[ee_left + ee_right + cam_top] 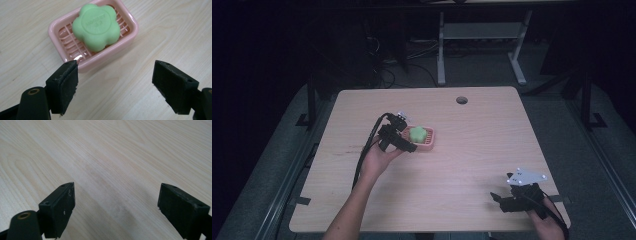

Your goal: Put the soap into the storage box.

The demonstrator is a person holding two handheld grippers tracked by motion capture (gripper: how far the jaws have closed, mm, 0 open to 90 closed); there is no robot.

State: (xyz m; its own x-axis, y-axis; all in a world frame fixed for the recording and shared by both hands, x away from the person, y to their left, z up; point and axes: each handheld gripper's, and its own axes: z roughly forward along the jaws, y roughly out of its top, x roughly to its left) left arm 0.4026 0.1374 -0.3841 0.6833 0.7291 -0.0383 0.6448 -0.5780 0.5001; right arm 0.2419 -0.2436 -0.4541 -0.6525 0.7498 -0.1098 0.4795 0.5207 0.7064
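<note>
Left gripper (115, 82), jaws released and empty, held just short of a pink soap dish (130, 31) near the centre of the wooden worktop (472, 150); a green flower-shaped soap (96, 26) lies in the dish (embossed lettering illegible). Right gripper (116, 205), jaws likewise released, over bare worktop at the near right corner, well apart.

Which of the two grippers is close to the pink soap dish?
The left gripper, open beside the pink soap dish; the right gripper sits far off near the table's corner.
</note>
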